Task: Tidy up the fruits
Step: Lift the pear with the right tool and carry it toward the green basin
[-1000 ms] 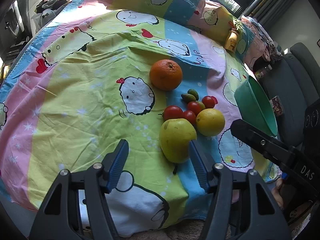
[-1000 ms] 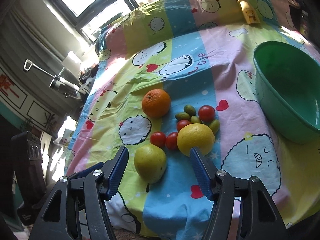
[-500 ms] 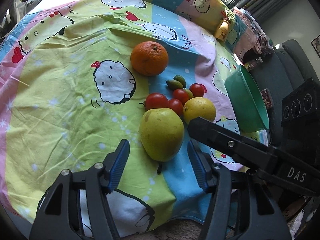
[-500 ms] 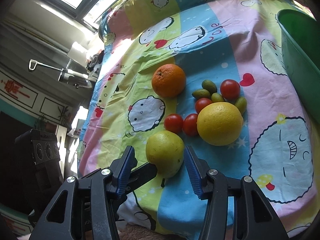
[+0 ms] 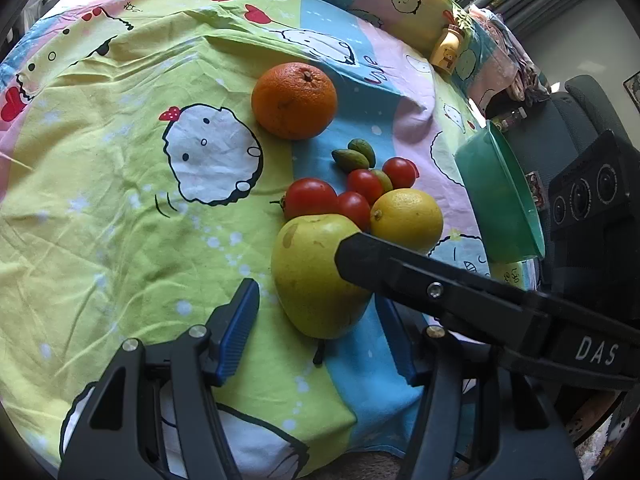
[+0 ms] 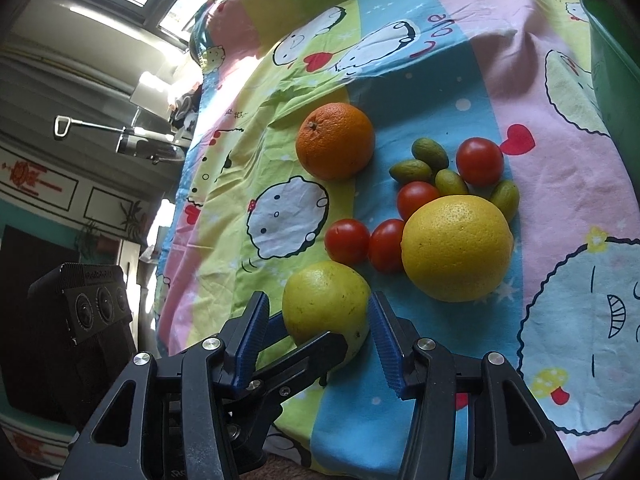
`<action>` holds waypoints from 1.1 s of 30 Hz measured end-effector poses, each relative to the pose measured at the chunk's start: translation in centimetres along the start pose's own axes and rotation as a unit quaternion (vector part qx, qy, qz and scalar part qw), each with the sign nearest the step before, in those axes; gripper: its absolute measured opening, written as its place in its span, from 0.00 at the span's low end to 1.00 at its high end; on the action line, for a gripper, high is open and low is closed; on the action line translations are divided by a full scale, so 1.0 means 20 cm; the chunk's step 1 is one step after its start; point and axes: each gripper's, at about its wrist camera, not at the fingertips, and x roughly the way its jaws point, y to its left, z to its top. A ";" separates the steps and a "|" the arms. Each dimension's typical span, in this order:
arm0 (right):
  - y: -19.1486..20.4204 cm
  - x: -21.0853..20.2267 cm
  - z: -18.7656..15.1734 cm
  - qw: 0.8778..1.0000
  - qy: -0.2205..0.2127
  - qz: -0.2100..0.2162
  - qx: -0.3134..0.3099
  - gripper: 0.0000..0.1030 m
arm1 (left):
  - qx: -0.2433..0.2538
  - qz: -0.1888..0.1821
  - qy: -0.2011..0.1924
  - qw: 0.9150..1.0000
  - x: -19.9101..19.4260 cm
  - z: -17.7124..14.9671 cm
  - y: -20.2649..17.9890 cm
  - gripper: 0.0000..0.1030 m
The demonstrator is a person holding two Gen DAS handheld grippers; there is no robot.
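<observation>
A yellow-green pear [image 5: 308, 272] [image 6: 320, 300] lies near the front edge of the cartoon-print sheet [image 5: 120, 200]. My left gripper [image 5: 316, 336] stands open around its near end, with a gap at the left pad. The right gripper [image 6: 318, 332] is also open around the pear, its right pad close to the skin. One right finger [image 5: 400, 272] crosses the pear in the left wrist view. Behind the pear lie a yellow citrus [image 6: 456, 248], several red tomatoes [image 6: 348, 240], small green fruits [image 6: 412, 170] and an orange [image 6: 336, 140].
A green plastic bowl [image 5: 500, 200] [image 6: 608, 60] stands at the right edge of the sheet. A small yellow bottle [image 5: 448, 50] stands far back. A grey chair [image 5: 580, 92] is beyond the bowl. The sheet's front edge drops off just below the grippers.
Both grippers have come down and closer to the pear. The right jaws have narrowed, and a right finger now lies across the pear in the left wrist view.
</observation>
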 end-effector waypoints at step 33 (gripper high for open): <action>0.00 -0.07 0.00 1.000 -0.016 0.017 -0.003 0.53 | 0.066 0.005 -0.040 0.997 -0.07 0.02 -0.17 0.53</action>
